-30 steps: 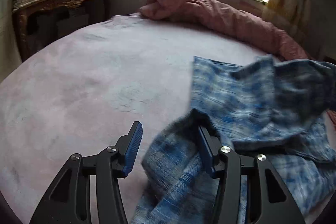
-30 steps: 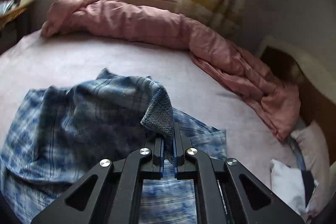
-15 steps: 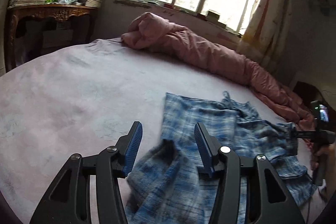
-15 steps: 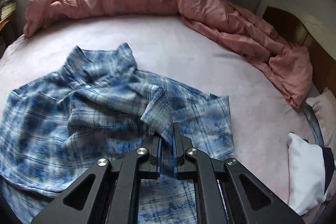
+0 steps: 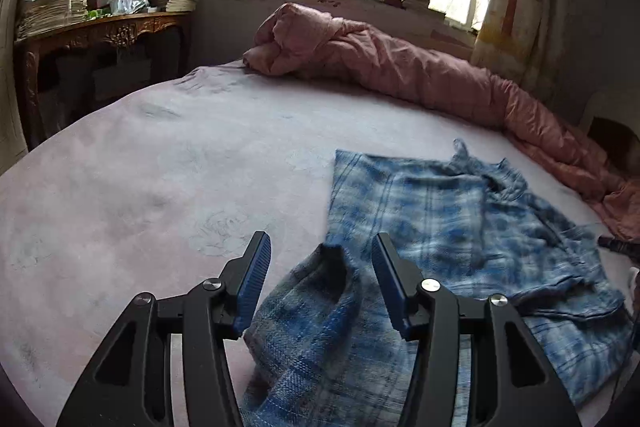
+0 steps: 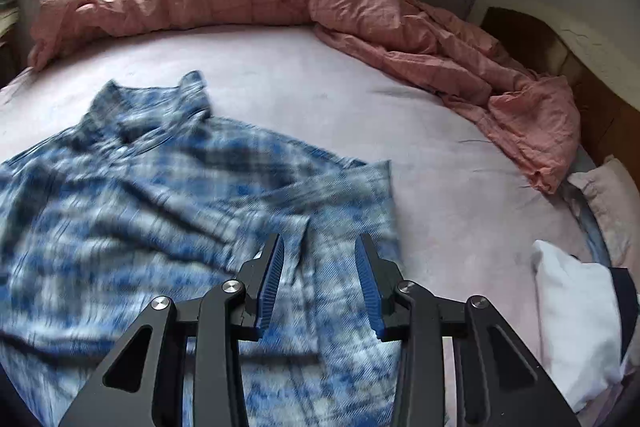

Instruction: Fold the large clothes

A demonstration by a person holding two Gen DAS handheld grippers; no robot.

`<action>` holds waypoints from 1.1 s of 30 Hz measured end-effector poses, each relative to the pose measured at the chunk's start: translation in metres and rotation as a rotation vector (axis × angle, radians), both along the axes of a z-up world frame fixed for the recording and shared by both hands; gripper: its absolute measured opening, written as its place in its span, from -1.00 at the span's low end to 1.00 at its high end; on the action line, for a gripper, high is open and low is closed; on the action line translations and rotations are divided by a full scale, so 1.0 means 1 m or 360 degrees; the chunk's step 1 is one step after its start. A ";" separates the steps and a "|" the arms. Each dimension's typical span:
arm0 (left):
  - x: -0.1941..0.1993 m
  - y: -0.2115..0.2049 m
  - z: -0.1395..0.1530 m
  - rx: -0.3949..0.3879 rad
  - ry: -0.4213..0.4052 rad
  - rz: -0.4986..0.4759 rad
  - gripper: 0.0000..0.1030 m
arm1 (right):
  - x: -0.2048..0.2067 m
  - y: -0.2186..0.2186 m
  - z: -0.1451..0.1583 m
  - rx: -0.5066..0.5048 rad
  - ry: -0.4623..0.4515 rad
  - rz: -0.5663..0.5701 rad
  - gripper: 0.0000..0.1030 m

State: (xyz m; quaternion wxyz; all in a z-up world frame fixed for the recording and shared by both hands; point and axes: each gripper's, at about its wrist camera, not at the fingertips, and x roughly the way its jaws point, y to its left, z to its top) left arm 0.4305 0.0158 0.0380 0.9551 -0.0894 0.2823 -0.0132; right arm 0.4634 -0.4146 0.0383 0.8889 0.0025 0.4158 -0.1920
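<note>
A blue and white plaid shirt (image 5: pixel 460 223) lies spread on the pink bed (image 5: pixel 160 167), collar toward the far side. My left gripper (image 5: pixel 318 255) is open, with a raised fold of the shirt's sleeve (image 5: pixel 320 307) between its jaws, which stand apart from it. In the right wrist view the shirt (image 6: pixel 140 207) lies rumpled and blurred, its collar (image 6: pixel 188 95) at the back. My right gripper (image 6: pixel 320 259) is open just above the shirt's near right part, holding nothing.
A rolled pink duvet (image 5: pixel 400 71) lines the far edge of the bed, also seen in the right wrist view (image 6: pixel 320 11). A carved wooden table (image 5: pixel 100 35) piled with papers stands at the left. White pillows (image 6: pixel 576 315) lie at the right.
My right gripper has opened and let go of the shirt fold it was pinching. The shirt has dropped flatter onto the bed. My left gripper has stayed open.
</note>
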 end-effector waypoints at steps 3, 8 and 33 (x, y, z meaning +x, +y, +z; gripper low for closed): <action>-0.007 -0.005 0.006 -0.0004 -0.0044 -0.0057 0.01 | -0.019 0.006 -0.006 0.0181 -0.0026 0.0084 -0.20; -0.019 -0.016 0.017 0.0048 -0.0058 -0.0095 0.01 | -0.047 0.033 -0.020 0.0092 -0.0087 0.0234 0.07; -0.092 -0.102 0.042 0.0234 -0.0377 -0.0397 1.00 | -0.187 0.020 0.001 0.0048 -0.0675 0.0266 1.00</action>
